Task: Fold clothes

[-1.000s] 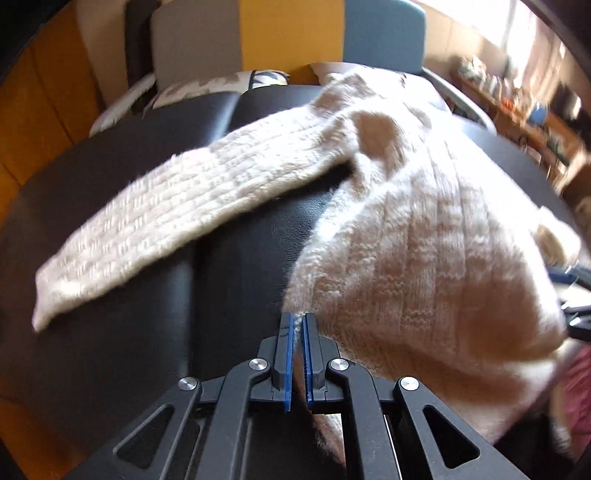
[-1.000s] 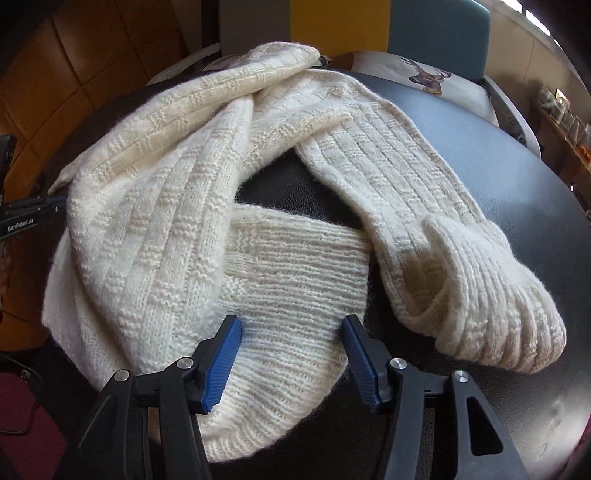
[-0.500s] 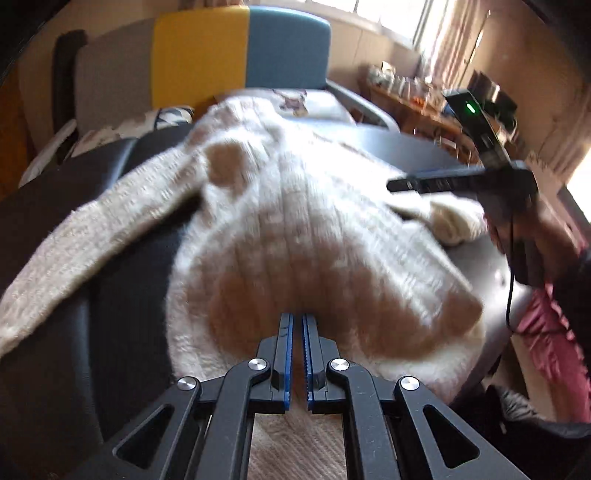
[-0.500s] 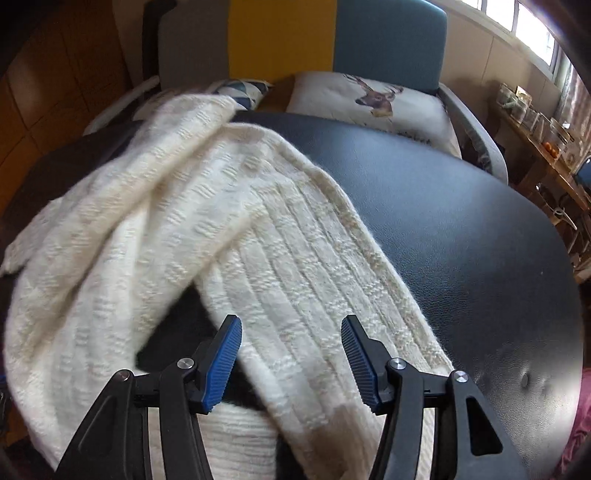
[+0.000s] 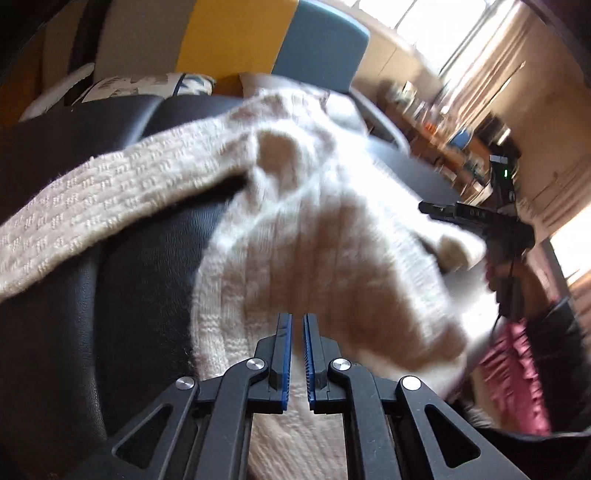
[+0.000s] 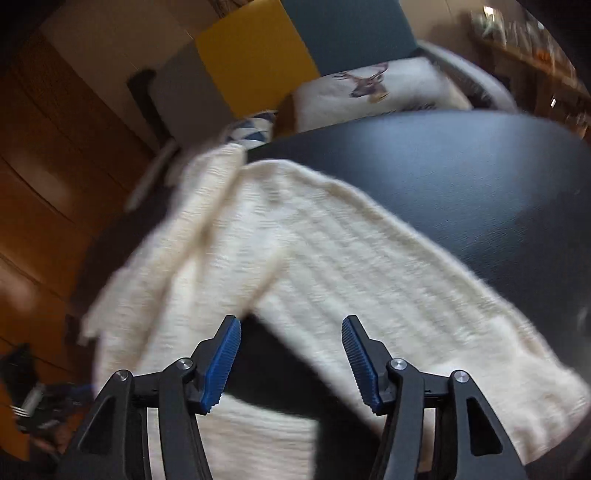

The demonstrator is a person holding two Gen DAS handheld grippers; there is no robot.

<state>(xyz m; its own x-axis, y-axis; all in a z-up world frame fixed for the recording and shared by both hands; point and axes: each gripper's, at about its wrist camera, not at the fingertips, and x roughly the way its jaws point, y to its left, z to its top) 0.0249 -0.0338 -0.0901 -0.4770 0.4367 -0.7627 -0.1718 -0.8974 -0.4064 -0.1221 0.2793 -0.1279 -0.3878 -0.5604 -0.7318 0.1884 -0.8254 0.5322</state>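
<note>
The cream knitted sweater [image 5: 332, 258] lies bunched on the black counter [image 6: 480, 177], one sleeve [image 5: 92, 206] trailing out to the left. The left tongs [image 5: 297, 325] are clamped on a raised fold of the knit. The right tongs [image 6: 291, 332] stand spread, holding nothing, above the other sleeve [image 6: 388, 280]. No flat, squared fold is visible; the folding appears incomplete.

Cream rib-knit sweater [image 6: 332, 258] on a black counter [image 6: 480, 177]. Hand-held gripper pads [image 6: 223, 363] blue, ridged. White cushion [image 6: 376, 92] bears a deer print. Chair back [image 5: 236, 35] grey, yellow, teal.
</note>
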